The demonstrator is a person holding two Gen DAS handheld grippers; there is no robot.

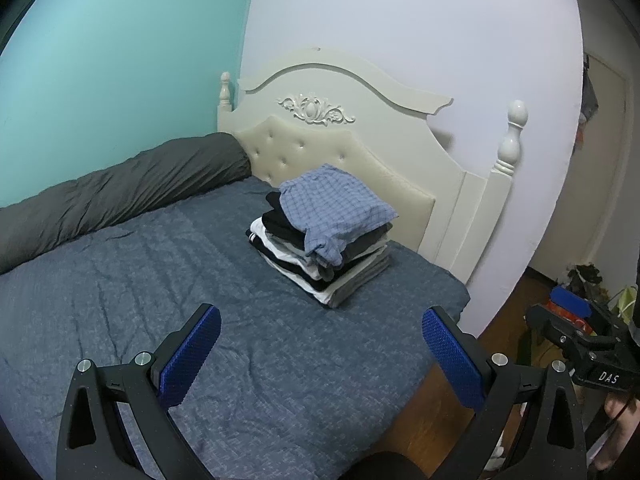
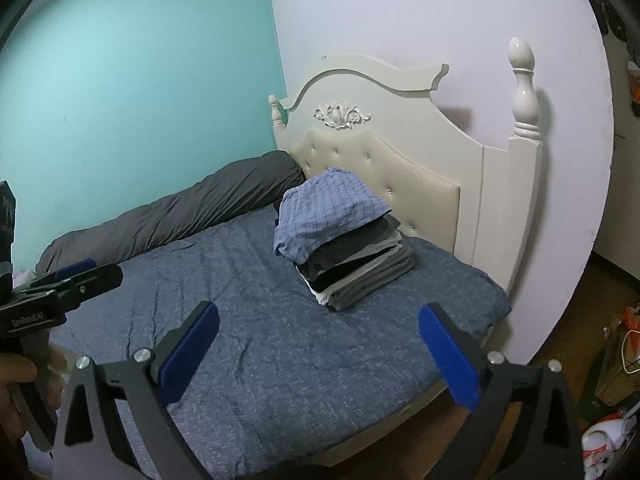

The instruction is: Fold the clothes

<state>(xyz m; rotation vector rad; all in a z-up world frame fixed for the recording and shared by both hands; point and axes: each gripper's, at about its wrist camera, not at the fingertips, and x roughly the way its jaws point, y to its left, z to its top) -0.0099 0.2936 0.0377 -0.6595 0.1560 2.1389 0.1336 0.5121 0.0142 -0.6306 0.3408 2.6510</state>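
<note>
One checked blue garment (image 1: 334, 200) tops the folded stack (image 1: 320, 260).

folded clothes stack (image 1: 322, 240), blue checked shirt (image 2: 326, 210) on top, near headboard

A stack of folded clothes (image 1: 320, 240) is sitting on the bed (image 1: 160, 280), just before the headboard (image 1: 360, 140). A rolled duvet (image 1: 112, 196) is lying along the wall at the bed's left, well apart from the stack.
</note>
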